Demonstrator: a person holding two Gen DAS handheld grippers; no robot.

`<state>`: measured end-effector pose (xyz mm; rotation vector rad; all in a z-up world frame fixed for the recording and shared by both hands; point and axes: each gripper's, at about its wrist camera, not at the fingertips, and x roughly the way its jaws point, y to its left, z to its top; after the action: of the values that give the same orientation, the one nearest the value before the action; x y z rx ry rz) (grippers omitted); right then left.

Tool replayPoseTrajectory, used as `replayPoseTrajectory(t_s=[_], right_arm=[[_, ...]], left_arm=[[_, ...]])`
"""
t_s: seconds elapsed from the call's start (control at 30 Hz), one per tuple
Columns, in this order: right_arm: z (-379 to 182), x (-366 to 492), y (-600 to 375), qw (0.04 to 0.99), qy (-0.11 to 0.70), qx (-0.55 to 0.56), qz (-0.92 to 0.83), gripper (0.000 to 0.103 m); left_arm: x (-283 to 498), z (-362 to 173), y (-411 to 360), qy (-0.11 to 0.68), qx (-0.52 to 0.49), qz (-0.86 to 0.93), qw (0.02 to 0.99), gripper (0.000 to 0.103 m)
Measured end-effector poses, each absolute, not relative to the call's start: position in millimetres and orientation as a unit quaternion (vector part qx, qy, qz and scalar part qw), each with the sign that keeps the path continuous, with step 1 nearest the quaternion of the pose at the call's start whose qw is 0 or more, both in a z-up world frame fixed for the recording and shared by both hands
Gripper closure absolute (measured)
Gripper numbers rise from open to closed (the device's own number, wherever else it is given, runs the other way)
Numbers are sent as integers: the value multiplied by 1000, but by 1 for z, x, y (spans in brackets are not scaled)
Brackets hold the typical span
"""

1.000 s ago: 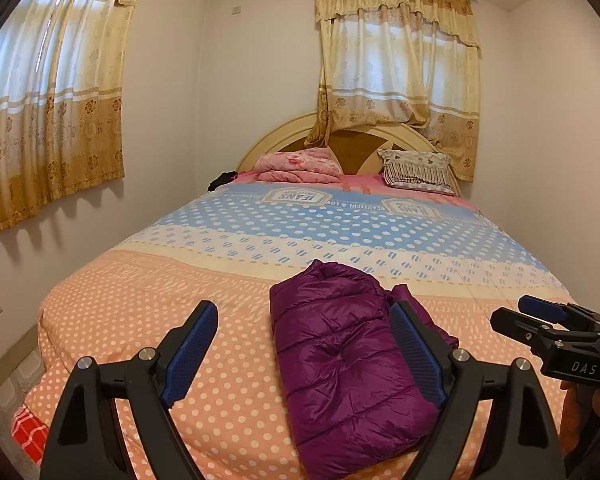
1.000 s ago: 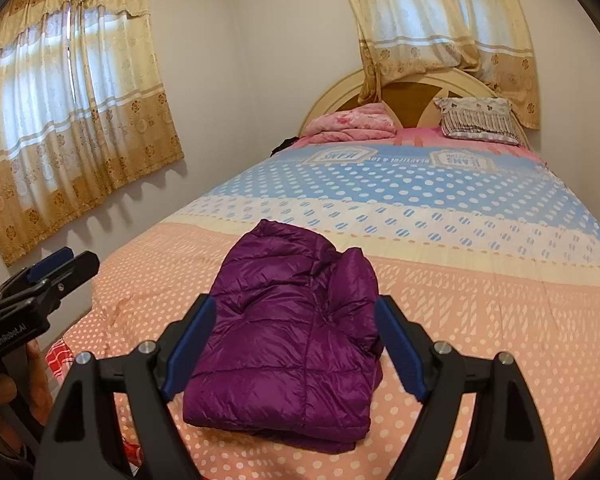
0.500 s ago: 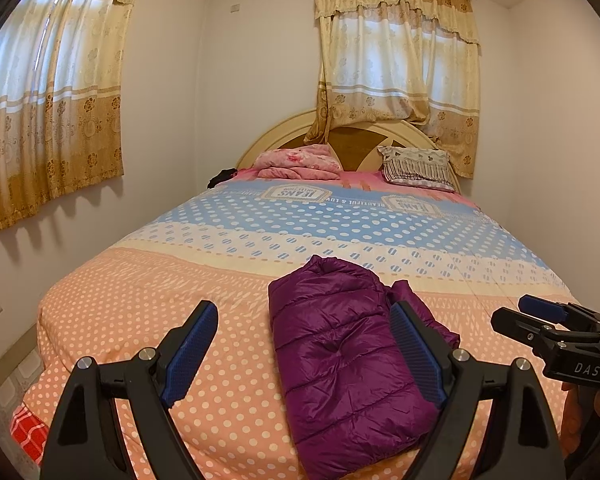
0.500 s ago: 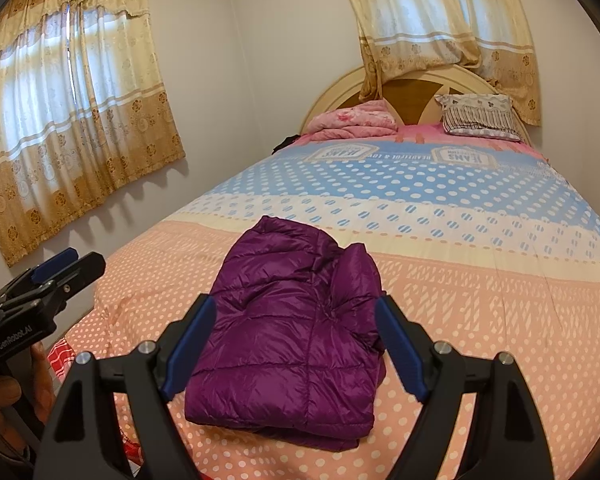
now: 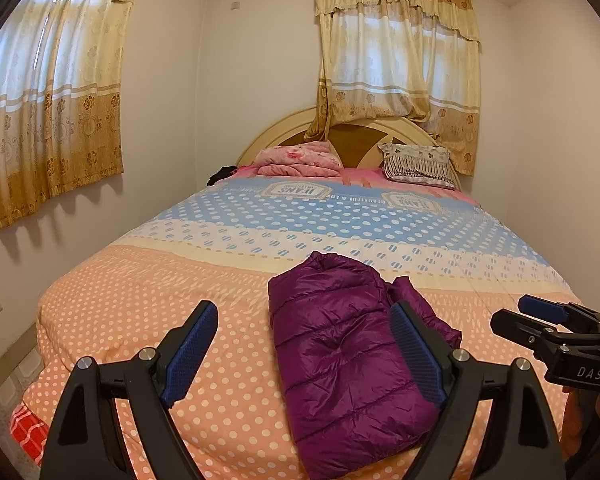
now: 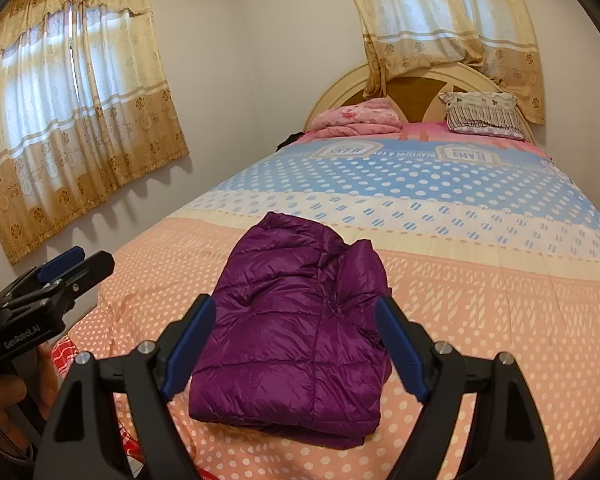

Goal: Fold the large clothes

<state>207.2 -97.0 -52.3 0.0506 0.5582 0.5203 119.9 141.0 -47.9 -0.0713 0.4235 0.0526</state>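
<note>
Folded purple jacket point(image 6: 296, 328) dead ahead of right gripper point(image 6: 296, 348), off to the right of left gripper point(image 5: 304, 352).

Jacket lies on the peach end of the bedspread point(image 5: 148, 296), near the foot edge, long axis running away toward the headboard point(image 5: 284, 128). Both grippers hang above the foot of the bed, jaws spread wide, nothing between the pads, no contact with cloth. Right view frames the bundle squarely between its fingers; left view has it under the right finger only. Judging by that, right hand is nearer. Fold looks already done.
</note>
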Motion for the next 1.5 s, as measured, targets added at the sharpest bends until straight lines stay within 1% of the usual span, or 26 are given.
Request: replayPoseTrajectory(t_s=[0.8,1.5], right_arm=[[-52,206,-96,927,271,24,258,19],[-55,206,-98,924,274,17,265,19]], left_arm=[[124,-51,144,216,-44,32,975,15],[129,-58,135,226,-20,42,973,15]])
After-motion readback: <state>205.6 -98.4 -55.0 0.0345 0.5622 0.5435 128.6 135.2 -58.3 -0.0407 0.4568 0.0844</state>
